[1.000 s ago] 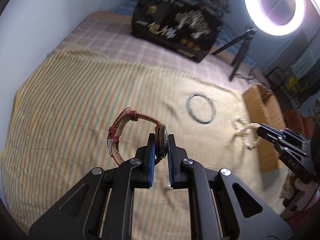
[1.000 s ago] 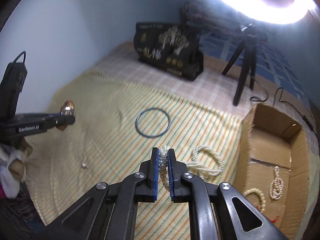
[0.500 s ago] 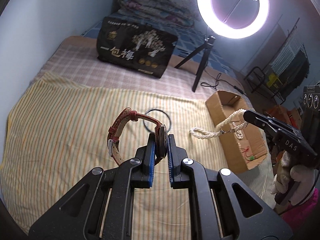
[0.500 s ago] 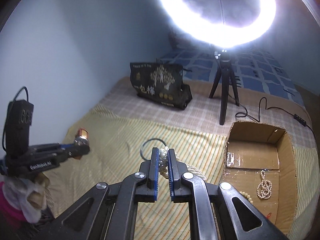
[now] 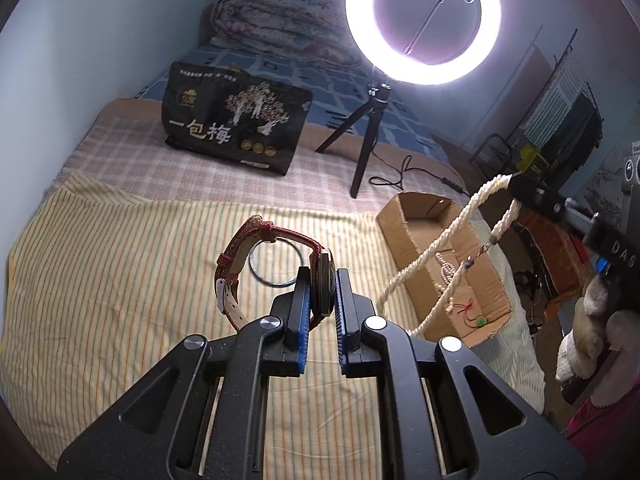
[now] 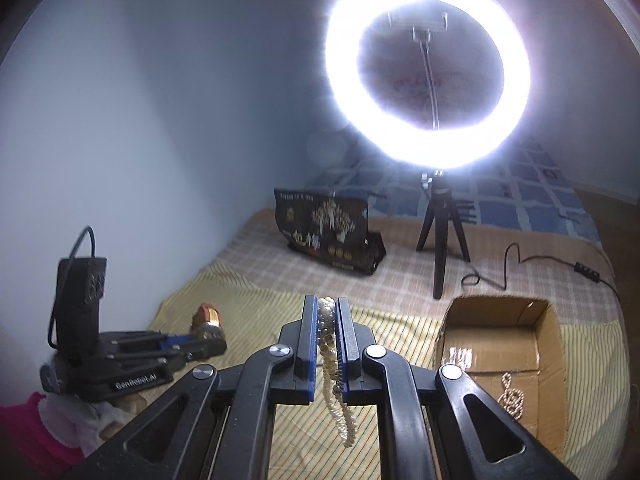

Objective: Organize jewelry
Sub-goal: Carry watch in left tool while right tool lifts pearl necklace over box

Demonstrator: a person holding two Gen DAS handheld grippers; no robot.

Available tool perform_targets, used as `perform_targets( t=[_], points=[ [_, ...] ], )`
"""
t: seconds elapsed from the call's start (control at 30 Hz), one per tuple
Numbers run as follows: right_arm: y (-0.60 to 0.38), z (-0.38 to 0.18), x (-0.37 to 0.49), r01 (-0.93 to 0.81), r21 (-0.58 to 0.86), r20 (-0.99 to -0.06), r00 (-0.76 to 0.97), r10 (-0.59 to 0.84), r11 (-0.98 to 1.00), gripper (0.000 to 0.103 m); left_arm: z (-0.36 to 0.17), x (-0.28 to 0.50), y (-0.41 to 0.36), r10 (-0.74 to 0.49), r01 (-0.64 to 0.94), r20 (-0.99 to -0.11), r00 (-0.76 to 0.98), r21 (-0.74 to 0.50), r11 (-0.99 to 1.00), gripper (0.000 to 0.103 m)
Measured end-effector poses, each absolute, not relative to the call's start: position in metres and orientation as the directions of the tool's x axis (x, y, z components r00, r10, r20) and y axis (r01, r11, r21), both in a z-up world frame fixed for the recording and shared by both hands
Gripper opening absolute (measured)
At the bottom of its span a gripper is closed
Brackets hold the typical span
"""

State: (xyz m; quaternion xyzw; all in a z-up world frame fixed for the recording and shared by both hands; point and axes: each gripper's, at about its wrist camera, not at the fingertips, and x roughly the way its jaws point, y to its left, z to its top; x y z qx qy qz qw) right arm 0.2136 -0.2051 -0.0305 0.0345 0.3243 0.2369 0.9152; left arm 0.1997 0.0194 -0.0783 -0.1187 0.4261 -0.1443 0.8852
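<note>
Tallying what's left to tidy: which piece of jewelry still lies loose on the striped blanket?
Only the dark bangle; the red-strapped watch and pearl necklace are each gripped and lifted.

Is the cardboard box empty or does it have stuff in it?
Not empty: the open cardboard box holds pearl jewelry on its floor.

each camera sits on its hand-held gripper, high over the bed [image 5: 120, 280]. both look forward. both see the ring light [image 5: 423, 22] and cardboard box [image 6: 500, 344].

Red-strapped watch [image 5: 256, 256], cream pearl strand [image 5: 448, 240], brown cardboard box [image 5: 400, 232], yellow striped cloth [image 5: 120, 272], black bag [image 5: 236, 128].
</note>
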Motion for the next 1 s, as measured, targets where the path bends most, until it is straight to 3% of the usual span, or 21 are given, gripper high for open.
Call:
perform_targets(
  t=[0.4,1.0],
  points=[
    [-0.254,-0.011,0.210,-0.323,0.199,-0.538,0.753,0.378,0.925,0.006,-0.063,0.199,-0.027,-0.414,0.248,-0.692,0.591,-0.333,0.910,0.009],
    [-0.336,-0.029,0.250,-0.194,0.199,-0.555,0.786,0.273,0.961,0.006,-0.074,0.216,-0.130,-0.485,0.362,-0.694,0.532,-0.331,0.871,0.009]
  ],
)
